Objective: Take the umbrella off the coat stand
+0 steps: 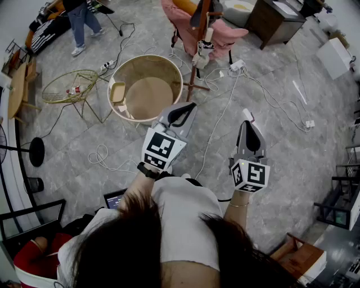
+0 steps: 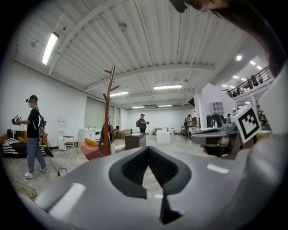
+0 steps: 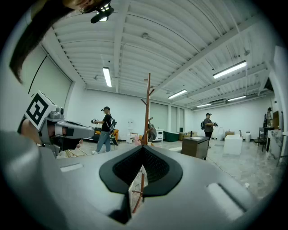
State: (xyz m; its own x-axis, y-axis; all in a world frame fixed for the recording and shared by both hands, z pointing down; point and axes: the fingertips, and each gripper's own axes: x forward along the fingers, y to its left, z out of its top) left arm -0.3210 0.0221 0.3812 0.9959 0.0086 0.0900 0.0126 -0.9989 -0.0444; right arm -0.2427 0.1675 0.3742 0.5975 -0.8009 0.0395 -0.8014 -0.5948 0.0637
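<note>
My left gripper (image 1: 190,107) sits level in the middle of the head view, its jaws together with nothing between them. My right gripper (image 1: 247,125), at lower right, also has its jaws meeting at the tips, empty. The umbrella (image 1: 198,17), dark and folded, hangs on the coat stand (image 1: 193,73) at top centre, well apart from both grippers.

The coat stand (image 1: 194,64) stands on the floor ahead of the left gripper (image 1: 190,106), the right gripper (image 1: 246,122) off to its right. A chair (image 1: 225,31) is behind the stand and a tub (image 1: 146,67) just left of it; further left sits a wire table (image 1: 59,90), with a person (image 1: 81,19) beyond it
</note>
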